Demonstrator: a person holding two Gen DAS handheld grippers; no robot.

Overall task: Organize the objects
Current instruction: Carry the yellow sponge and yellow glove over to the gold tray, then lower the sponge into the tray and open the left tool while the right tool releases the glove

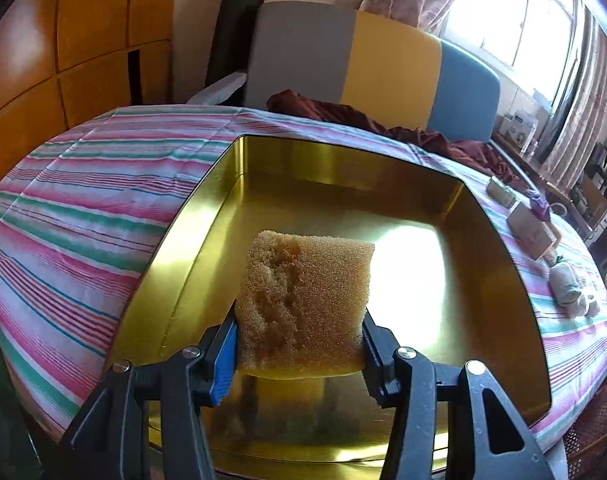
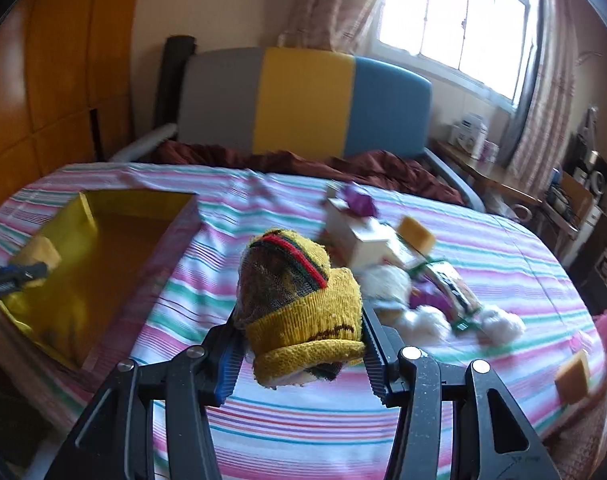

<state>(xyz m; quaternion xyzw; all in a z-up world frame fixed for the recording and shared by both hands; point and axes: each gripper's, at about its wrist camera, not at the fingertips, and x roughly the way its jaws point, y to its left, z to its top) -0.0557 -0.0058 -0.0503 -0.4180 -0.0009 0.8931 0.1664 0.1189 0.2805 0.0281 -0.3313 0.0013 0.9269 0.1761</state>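
Note:
My left gripper [image 1: 301, 350] is shut on a tan sponge [image 1: 303, 300] and holds it just above the floor of a shiny gold tin box [image 1: 207, 216] on the striped bed. My right gripper [image 2: 299, 352] is shut on a rolled yellow sock with red and green stripes [image 2: 303, 300], held above the bedspread to the right of the gold box [image 2: 87, 208]. The left gripper's fingers [image 2: 15, 274] and its sponge [image 2: 43, 254] show at the box's left edge in the right wrist view.
A pile lies on the bed: wooden boxes [image 2: 363, 236], a purple item [image 2: 359, 200], a sponge [image 2: 415, 234], white socks [image 2: 419, 320], a packet [image 2: 451, 284]. Another sponge [image 2: 571, 376] sits near the right edge. Headboard [image 2: 303, 100] and dark red blanket [image 2: 343, 168] lie beyond.

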